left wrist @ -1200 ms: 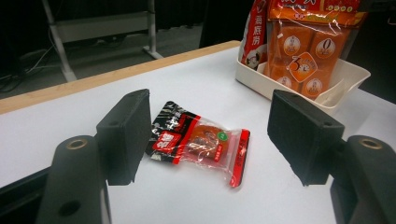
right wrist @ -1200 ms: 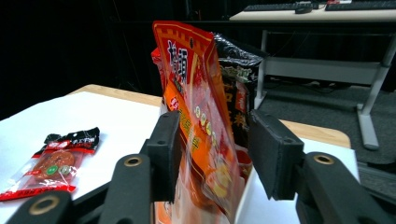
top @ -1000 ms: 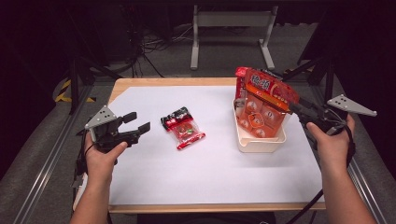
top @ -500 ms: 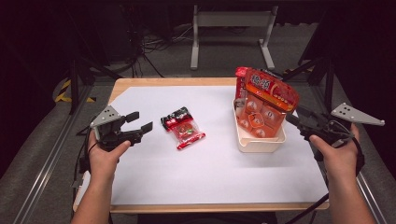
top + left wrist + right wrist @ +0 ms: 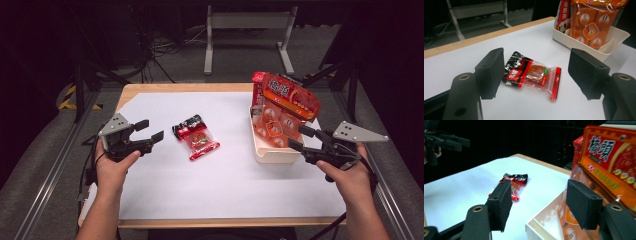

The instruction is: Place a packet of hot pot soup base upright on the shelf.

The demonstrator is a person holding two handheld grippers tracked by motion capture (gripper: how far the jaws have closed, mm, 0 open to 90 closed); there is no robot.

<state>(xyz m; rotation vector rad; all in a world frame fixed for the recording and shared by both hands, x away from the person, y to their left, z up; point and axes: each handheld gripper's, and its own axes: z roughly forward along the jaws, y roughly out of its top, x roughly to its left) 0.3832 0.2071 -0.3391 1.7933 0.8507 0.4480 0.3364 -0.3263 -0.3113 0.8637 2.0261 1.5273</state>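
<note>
- Standing in the white bin at the right side of the table, the large orange bag leaned upright against the bin's far wall, its top well above the rim.
- The right gripper sat just beside the bin's near right corner; its jaws had just been opening and stood wide with nothing between them, so I judged the bag freshly let go.
- In the right gripper view the right gripper framed the bin's corner and the lower part of the orange bag, with neither pad pressing on the bag.
- 2 small snack packets lay flat near the middle of the white sheet, touching and partly overlapped, well apart from the bin.
- The left gripper hovered near the table's left edge, jaws wide and empty, aimed toward the packets.
- In the left gripper view the left gripper framed the snack packets between its 2 pads, though they lay farther off, untouched.
- The step in hand looked like the hand-over from placing the bag to fetching the next item.
- The next move likely called for the left gripper to advance, drop low and pinch 1 packet by an edge, since both lay flat and slippery.
</note>
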